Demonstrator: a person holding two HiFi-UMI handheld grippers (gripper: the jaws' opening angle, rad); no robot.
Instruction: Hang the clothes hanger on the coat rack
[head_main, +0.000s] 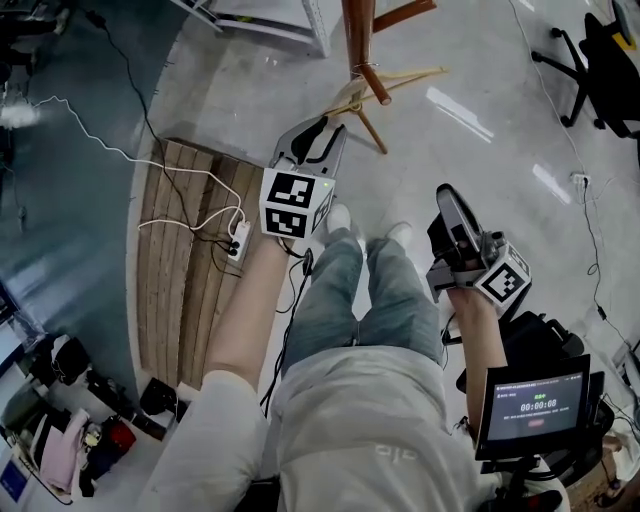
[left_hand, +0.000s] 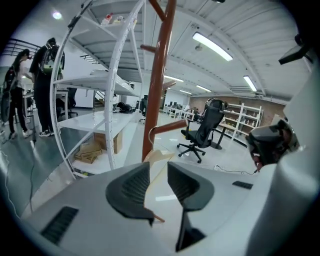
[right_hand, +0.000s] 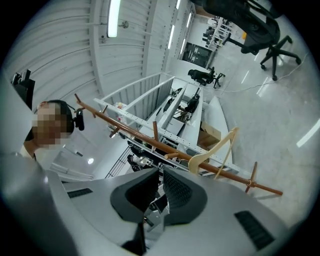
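The brown wooden coat rack (head_main: 358, 30) stands ahead of my feet, and in the left gripper view its pole (left_hand: 159, 75) rises close by. A pale wooden hanger (head_main: 395, 85) hangs by its hook on a low peg (left_hand: 170, 126). The hanger's near arm (left_hand: 156, 159) reaches into the gap between the jaws of my left gripper (left_hand: 157, 172), close to the left jaw; a clear gap remains, so that gripper (head_main: 325, 128) is open. My right gripper (head_main: 447, 195) is held lower right, away from the rack, its jaws (right_hand: 161, 175) close together with nothing in them. In the right gripper view the hanger (right_hand: 215, 147) sits on the rack's pole (right_hand: 150, 142).
White metal shelving (left_hand: 115, 75) stands just behind the rack (head_main: 270, 25). A wooden plank panel (head_main: 185, 270) with a power strip (head_main: 238, 240) and cables lies left. Office chairs (left_hand: 205, 130) (head_main: 600, 50) stand further off, and people (left_hand: 42, 85) stand far left. A small screen (head_main: 535, 405) is at lower right.
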